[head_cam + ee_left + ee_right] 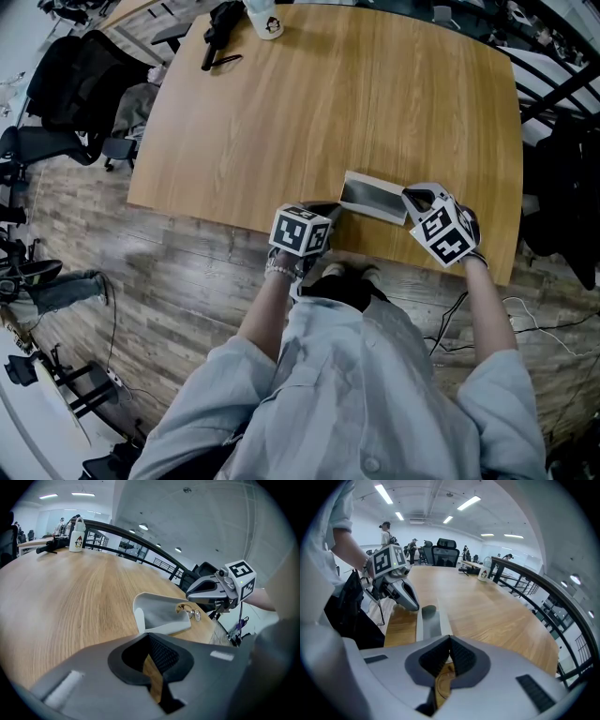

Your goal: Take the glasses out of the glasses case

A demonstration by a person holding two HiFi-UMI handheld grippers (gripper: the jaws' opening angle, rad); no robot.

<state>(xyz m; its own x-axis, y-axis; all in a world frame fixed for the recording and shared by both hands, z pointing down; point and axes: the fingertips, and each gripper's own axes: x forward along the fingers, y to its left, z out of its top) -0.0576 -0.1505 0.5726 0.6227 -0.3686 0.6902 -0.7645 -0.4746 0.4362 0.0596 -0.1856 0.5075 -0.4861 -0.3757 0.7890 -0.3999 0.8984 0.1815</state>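
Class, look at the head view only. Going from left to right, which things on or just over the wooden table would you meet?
black gadget → white bottle → left claw → glasses case → right claw

Glasses case [372,198] on wooden table [328,94]

Bright ceiling strips [384,494] light everything evenly (shadows are soft), while fisheye edges bend and near foreground blurs.
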